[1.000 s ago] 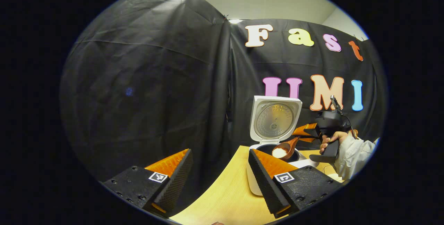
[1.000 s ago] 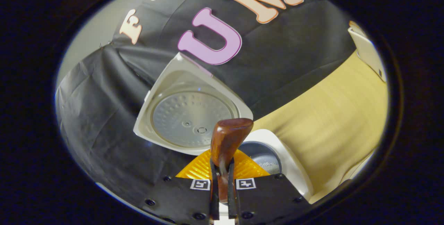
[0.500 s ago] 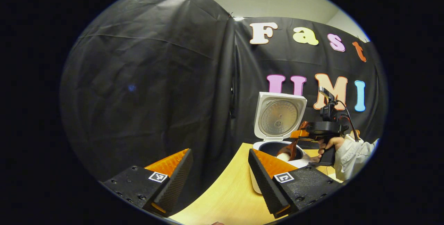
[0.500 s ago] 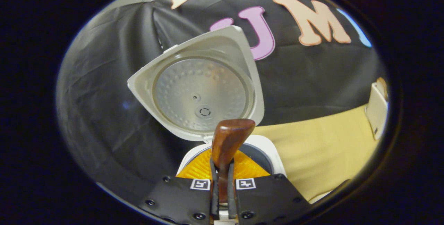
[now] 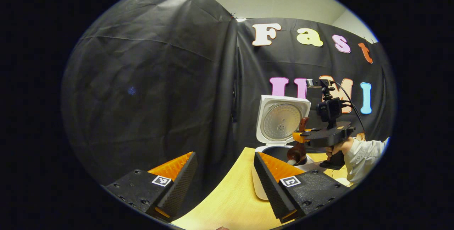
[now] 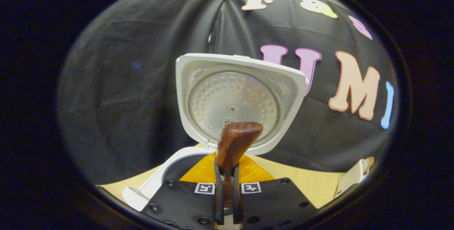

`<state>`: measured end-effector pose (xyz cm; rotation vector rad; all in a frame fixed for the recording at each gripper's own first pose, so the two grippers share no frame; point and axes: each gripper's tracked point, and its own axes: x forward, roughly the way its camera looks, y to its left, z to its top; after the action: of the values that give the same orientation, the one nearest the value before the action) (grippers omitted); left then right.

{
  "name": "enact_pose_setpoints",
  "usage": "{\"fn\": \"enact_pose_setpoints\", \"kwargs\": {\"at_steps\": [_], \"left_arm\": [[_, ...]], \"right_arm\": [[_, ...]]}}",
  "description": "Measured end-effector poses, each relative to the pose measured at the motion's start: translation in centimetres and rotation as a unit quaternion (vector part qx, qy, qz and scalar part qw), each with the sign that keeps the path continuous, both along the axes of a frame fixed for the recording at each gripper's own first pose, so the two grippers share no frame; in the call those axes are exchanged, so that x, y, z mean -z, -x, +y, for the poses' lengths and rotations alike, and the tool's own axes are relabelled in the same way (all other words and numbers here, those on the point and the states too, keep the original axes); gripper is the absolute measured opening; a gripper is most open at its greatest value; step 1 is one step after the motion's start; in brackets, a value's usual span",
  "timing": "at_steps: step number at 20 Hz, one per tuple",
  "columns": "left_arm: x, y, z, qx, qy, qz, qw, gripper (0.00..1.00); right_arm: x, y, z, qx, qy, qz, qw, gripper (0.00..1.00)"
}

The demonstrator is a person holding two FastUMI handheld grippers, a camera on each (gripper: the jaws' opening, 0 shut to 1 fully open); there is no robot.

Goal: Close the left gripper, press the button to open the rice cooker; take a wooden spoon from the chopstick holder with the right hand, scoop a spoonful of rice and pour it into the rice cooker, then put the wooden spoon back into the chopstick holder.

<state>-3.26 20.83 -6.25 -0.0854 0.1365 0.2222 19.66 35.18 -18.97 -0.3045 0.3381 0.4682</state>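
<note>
Right gripper view: right gripper (image 6: pixel 227 191) clenched on the stiff, light brown wooden spoon (image 6: pixel 234 144) mid-handle; left gripper (image 5: pixel 223 178) released, idle.

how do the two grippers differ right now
The left gripper is open, nothing between its fingers; the right gripper is shut on the wooden spoon. The left gripper hangs back above the table; the right gripper holds the wooden spoon over the open rice cooker. Both point toward the rice cooker.
</note>
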Motion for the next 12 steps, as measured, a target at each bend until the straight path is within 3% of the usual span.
{"fn": "enact_pose_setpoints", "kwargs": {"at_steps": [5, 7, 12], "left_arm": [[-0.6, 0.0, -0.3, 0.004, -0.005, -0.002, 1.0, 0.92], [-0.9, -0.4, -0.6, 0.006, -0.004, -0.002, 1.0, 0.95], [-1.5, -1.2, -1.3, 0.014, -0.013, -0.009, 1.0, 0.92]], "right_arm": [[-3.5, 0.8, 1.1, -0.046, 0.062, -0.098, 0.992, 0.1], [-3.7, 0.8, 1.2, -0.047, 0.043, -0.087, 0.994, 0.11], [-5.2, 0.6, -2.6, 0.0, -0.037, -0.012, 0.999, 0.14]]}}
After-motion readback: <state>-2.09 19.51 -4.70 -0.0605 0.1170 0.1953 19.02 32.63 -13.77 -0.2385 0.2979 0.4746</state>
